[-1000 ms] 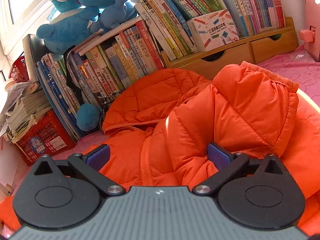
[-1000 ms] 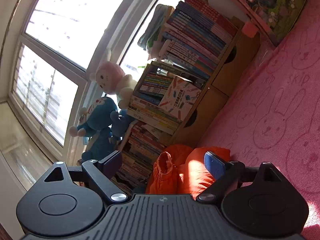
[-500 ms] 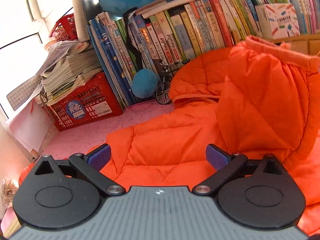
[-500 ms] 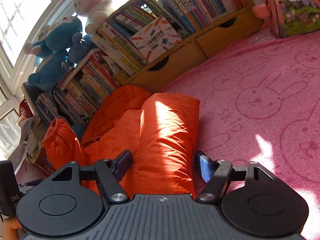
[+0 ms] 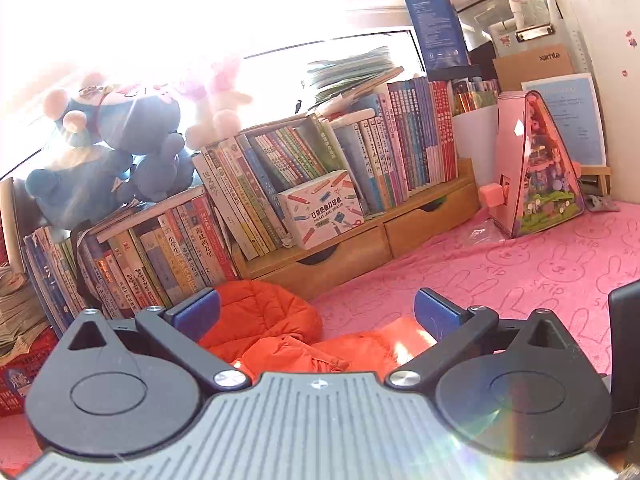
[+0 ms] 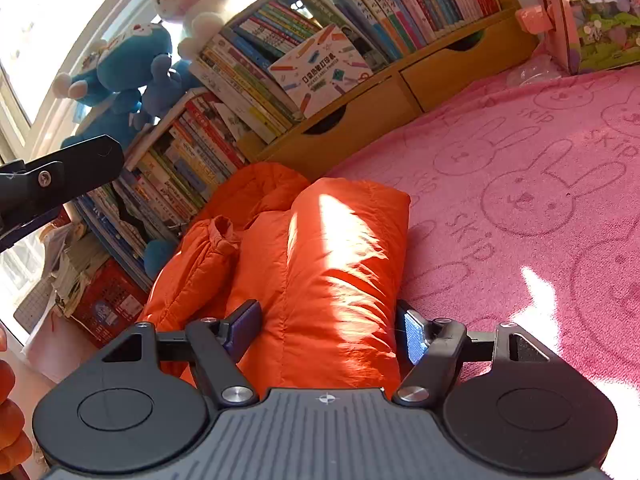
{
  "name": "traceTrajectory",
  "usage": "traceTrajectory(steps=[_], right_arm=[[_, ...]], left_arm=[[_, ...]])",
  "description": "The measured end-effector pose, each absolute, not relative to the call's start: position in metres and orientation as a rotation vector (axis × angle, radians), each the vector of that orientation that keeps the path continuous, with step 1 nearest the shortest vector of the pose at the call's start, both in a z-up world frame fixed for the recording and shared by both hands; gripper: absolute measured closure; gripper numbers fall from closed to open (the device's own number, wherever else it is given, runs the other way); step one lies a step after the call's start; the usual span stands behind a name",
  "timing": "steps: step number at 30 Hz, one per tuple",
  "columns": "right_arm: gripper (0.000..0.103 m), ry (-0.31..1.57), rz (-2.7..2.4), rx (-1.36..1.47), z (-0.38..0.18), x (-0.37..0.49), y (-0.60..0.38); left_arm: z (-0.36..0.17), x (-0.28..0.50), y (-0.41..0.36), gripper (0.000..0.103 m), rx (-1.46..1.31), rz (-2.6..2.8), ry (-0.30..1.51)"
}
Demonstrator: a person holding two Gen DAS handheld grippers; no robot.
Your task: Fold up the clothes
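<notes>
My right tool (image 6: 326,332) is clamped on the folded orange jacket (image 6: 320,248) lying on the pink surface (image 6: 520,200); left tool (image 5: 316,312) hangs wide and empty. Next I'd probably fold it over once more.

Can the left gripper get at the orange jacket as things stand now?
Probably yes. The left gripper hangs open above the orange jacket, nothing lies between them, and the right gripper straddles only the folded part beside it.

left wrist: high, faces bookshelf (image 5: 348,184) | right wrist: low, close over jacket (image 6: 320,264) | shared: both
</notes>
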State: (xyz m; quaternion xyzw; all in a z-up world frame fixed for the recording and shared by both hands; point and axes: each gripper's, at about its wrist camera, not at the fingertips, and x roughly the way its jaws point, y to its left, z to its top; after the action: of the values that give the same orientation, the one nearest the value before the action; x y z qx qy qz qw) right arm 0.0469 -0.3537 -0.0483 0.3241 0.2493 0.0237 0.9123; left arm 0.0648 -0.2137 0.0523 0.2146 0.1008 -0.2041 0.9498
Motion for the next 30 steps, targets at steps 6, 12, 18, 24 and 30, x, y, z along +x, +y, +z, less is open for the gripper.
traceTrajectory(steps=[6,12,18,24,30], right_arm=[[0.031,0.519,0.045,0.648,-0.047,0.047,-0.351],[0.029,0.510,0.061,0.696,-0.050,0.045,-0.356],[0.029,0.512,0.059,0.690,-0.050,0.046,-0.355],[0.029,0.512,0.059,0.692,-0.051,0.046,-0.355],[0.029,0.510,0.060,0.696,-0.052,0.046,-0.355]], left_arm=[[0.021,0.110,-0.195,0.000,0.481,-0.180,0.329],[-0.010,0.145,-0.134,0.000,0.505,0.045,0.466],[-0.020,0.152,-0.074,0.000,0.511,0.234,0.548],[0.005,0.142,-0.019,0.001,0.230,0.248,0.573],[0.053,0.101,-0.034,0.000,0.018,-0.223,0.436]])
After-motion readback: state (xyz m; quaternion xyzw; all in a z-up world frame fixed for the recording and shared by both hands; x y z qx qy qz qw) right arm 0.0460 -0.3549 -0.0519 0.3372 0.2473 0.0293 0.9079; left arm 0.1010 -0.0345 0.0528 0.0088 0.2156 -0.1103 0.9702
